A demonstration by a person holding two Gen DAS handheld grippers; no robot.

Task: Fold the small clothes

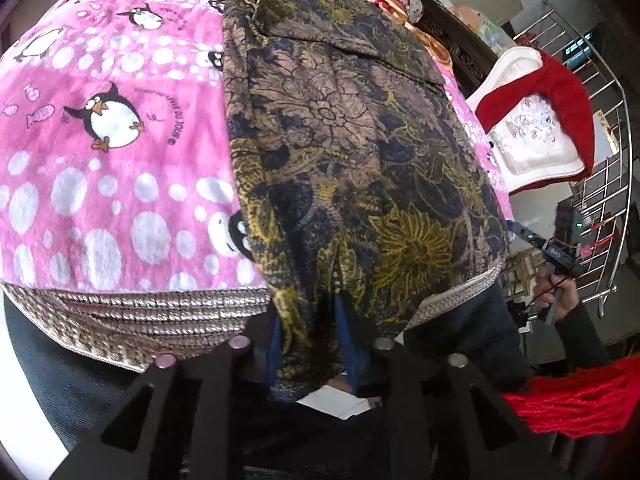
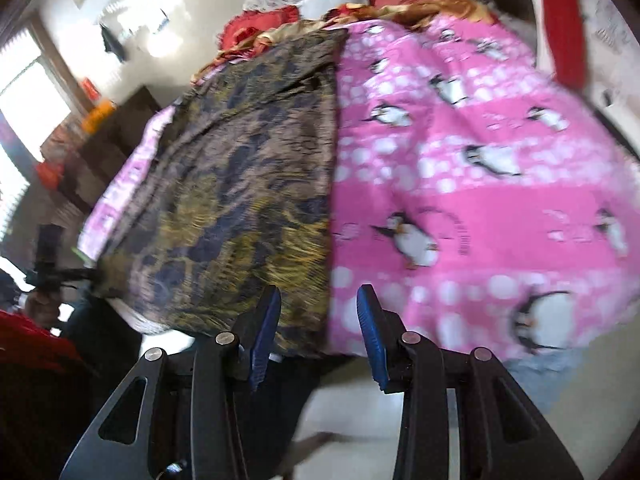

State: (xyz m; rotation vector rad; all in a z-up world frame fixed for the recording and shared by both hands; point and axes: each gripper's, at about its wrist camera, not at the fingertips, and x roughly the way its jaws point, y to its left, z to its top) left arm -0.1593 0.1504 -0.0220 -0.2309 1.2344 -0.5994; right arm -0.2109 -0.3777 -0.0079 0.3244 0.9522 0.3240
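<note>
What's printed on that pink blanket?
Black-and-white penguins and white dots on the pink blanket, clearest in the left wrist view.

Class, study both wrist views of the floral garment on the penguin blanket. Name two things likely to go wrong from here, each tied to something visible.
1. The left tongs pinch only the bunched near hem of the floral garment, which hangs over the bed edge; it may slip out or crease.
2. The right tongs stand open and empty at the garment's border with the pink penguin blanket; closing there might catch the blanket too.
</note>
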